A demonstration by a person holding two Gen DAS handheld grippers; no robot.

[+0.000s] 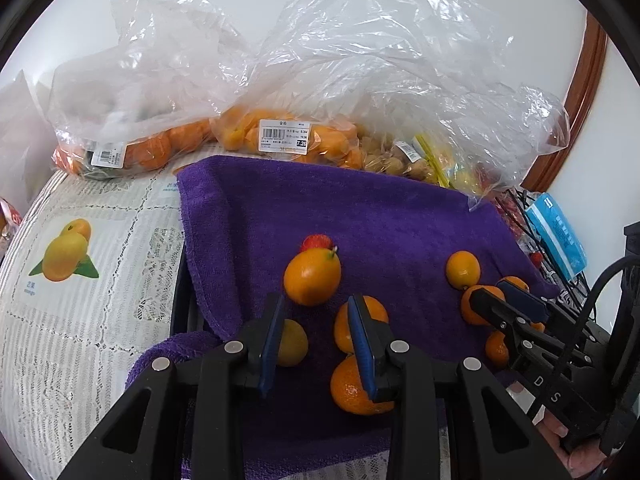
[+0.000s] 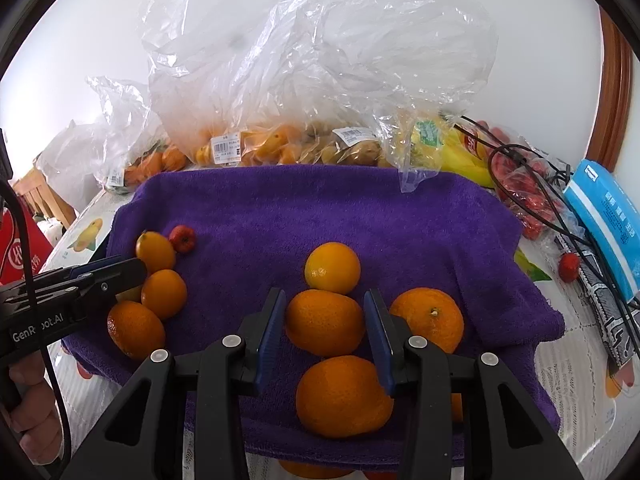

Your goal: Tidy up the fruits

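Observation:
A purple towel (image 1: 360, 216) (image 2: 320, 200) covers the table and bears several loose oranges and kumquats. My left gripper (image 1: 318, 312) is open and empty, just short of an oval orange fruit (image 1: 312, 278) with a red strawberry (image 1: 316, 242) behind it; oranges (image 1: 360, 388) lie under its right finger. My right gripper (image 2: 324, 312) is open around an orange (image 2: 324, 322), its pads beside it but apart; another orange (image 2: 340, 396) lies below, a yellow-orange one (image 2: 332, 268) beyond. The right gripper also shows in the left wrist view (image 1: 500, 300), the left in the right wrist view (image 2: 112, 272).
Clear plastic bags of oranges (image 1: 152, 148), kumquats (image 1: 280, 132) and small brown fruits (image 1: 388, 160) pile at the towel's far edge. A black wire basket (image 1: 560, 280) with a blue packet (image 2: 604, 216), strawberries (image 2: 528, 192) and bananas (image 2: 460, 156) stands right. A lace tablecloth (image 1: 80, 320) lies left.

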